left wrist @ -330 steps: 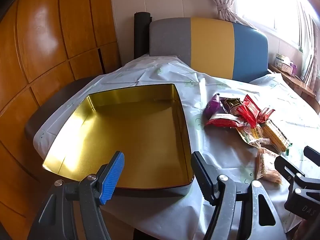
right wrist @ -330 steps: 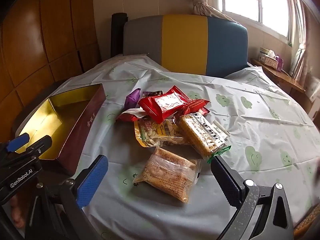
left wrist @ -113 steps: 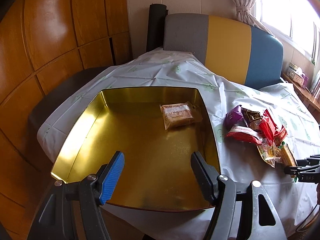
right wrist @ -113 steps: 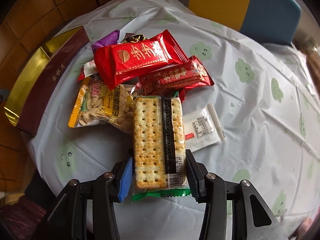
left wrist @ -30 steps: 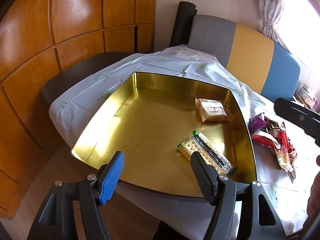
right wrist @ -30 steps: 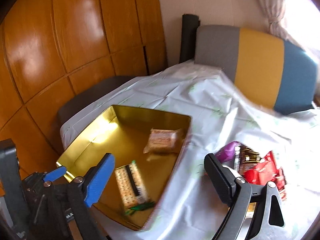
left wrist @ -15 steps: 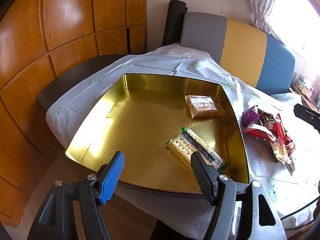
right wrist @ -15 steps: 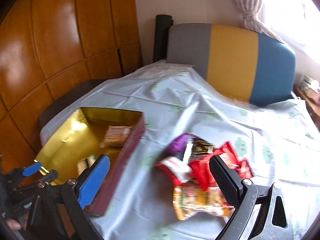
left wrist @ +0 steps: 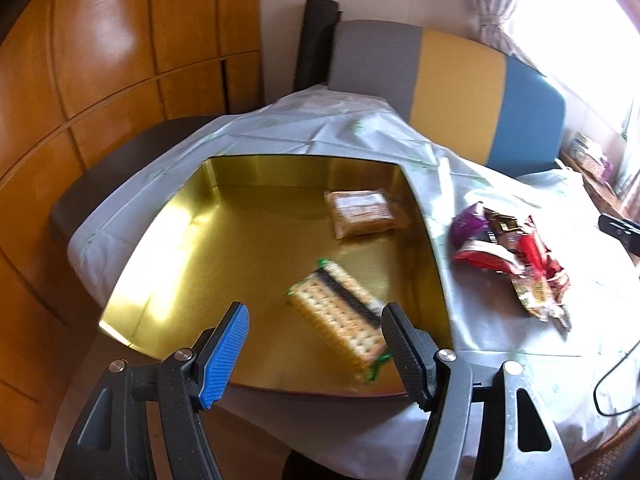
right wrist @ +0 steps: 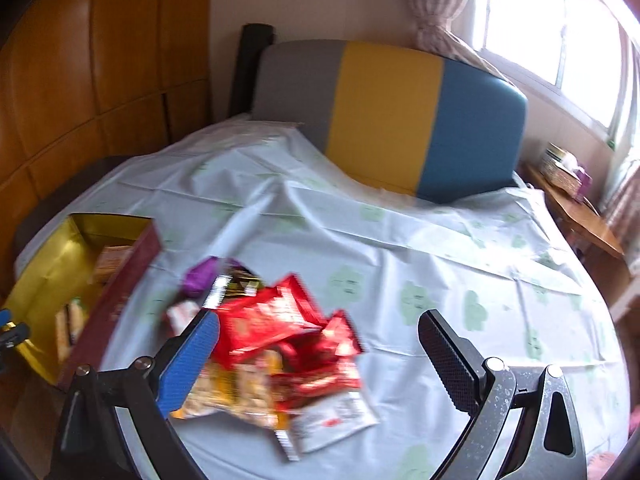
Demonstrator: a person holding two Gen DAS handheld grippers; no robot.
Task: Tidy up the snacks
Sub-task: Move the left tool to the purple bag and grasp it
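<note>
Gold tin: cracker pack, brown biscuit pack inside. Snack pile on tabletop. Left tongs, right tongs: wide, empty.

A home dining nook: clothed tabletop, tricolour padded bench back (grey, yellow, blue), wood-panelled wall, curtained window.

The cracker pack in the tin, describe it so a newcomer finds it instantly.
Find the gold tin on the table's left side. Two packets lie inside; the cracker pack is the nearer, long, with a dark stripe and green ends, unlike the squarish brown packet farther back.
</note>
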